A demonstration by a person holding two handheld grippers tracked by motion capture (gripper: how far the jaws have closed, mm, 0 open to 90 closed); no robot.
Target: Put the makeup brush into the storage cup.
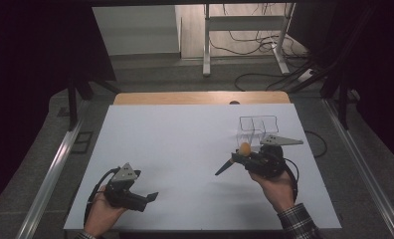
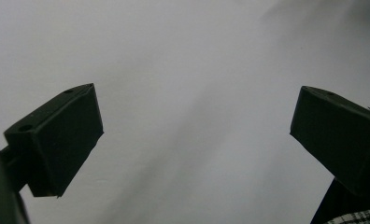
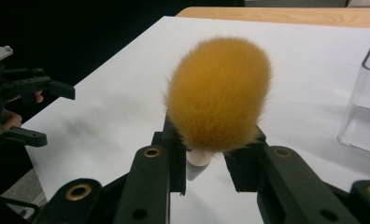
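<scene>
1. Two tongs on record, one per hand, both over the white tabletop (image 1: 185,149).
2. Left tongs (image 1: 152,196): near left of the tabletop. Jaws released and standing wide apart. In the left gripper view, bare white tabletop lies between them and the fingers (image 2: 61,144) touch nothing.
3. Right tongs (image 1: 224,169): right of centre, pointing left and slightly toward the near edge. Jaws clenched on the brush (image 1: 244,149), grasping it at the base just under the tuft.
4. Brush: a rounded, dense tuft of orange-yellow bristles, fluffy at the outline, above a short pale stub. In the right gripper view the tuft (image 3: 219,95) stands upright above the jaws, and the pale stub shows between them. It is held above the tabletop, right of centre.
5. Clear container (image 1: 257,129): transparent, dark-edged, with at least two compartments. It stands on the tabletop at the far right, just beyond the right tongs. Whether it touches the brush cannot be told.
6. Wooden edge (image 1: 200,97): a strip of bare wood along the far side of the tabletop.
</scene>
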